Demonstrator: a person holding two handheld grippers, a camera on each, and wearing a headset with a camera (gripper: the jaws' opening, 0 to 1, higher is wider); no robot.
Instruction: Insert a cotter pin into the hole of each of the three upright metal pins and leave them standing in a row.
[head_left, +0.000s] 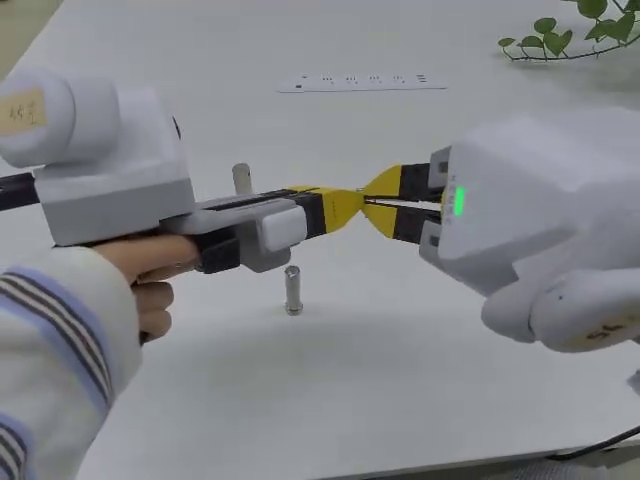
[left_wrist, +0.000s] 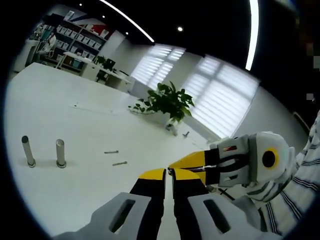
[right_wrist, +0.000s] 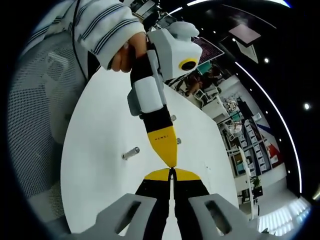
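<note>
Standing upright at lower centre of the head view, the nearest metal pin (head_left: 293, 290) rests on the tabletop (head_left: 400, 400), its long axis vertical, just below and left of where the tools meet. Above it the left tool (head_left: 352, 202) and right tool (head_left: 374, 204) touch tip to tip, each closed to a slit; anything pinched there is too small to tell. The left tool looks nearer that pin. Further back stands a second metal pin (head_left: 241, 178). In the left gripper view, a loose cotter pin (left_wrist: 119, 163) and a farther cotter pin (left_wrist: 111, 152) lie flat.
</note>
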